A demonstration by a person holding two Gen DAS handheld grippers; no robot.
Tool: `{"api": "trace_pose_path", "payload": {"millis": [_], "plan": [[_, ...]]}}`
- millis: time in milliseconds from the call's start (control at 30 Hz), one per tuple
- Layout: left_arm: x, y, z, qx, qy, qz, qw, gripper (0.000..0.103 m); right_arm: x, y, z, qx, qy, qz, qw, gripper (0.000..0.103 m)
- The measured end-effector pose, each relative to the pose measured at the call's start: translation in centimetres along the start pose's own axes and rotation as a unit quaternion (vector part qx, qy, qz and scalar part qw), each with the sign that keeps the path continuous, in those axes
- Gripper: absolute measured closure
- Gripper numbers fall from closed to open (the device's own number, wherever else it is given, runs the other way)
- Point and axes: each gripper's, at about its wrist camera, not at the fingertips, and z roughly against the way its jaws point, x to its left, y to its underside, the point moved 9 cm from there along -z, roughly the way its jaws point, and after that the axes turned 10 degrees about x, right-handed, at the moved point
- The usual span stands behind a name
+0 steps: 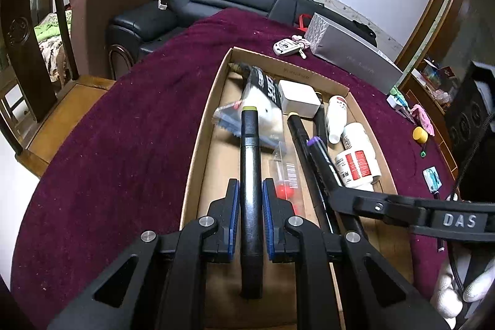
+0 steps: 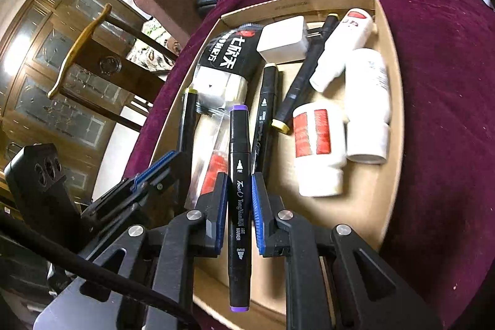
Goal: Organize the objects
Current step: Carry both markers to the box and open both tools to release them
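A shallow cardboard tray [image 1: 198, 141] lies on a maroon tablecloth. My left gripper [image 1: 250, 194] is shut on a black marker with a yellow-green cap [image 1: 249, 163], held over the tray's near left part. My right gripper [image 2: 238, 187] is shut on a black marker with purple caps [image 2: 238, 144]; it also shows in the left wrist view [image 1: 321, 153], to the right of the left one. In the tray lie two more black markers [image 2: 269, 101], a black-and-white packet [image 2: 229, 57], a white charger [image 2: 283, 40], three white bottles [image 2: 318, 144] and a clear pack with a red item [image 1: 286, 175].
A key fob [image 1: 286, 47] and a grey box [image 1: 349, 54] lie beyond the tray on the cloth [image 1: 130, 126]. Small items, among them a yellow cap [image 1: 420, 134], lie along the right table edge. A wooden chair [image 1: 27, 57] and a black sofa [image 1: 198, 2] stand behind.
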Motion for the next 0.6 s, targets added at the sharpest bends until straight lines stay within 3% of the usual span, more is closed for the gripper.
{"api": "trace_pose_path", "payload": {"millis": [600], "plan": [[0.4,-0.6,0.1,-0.018,0.017,0.007,0.9997,0.091,-0.9,-2.0,-1.3,0.003,0.048,-0.012,0.999,0.09]]}}
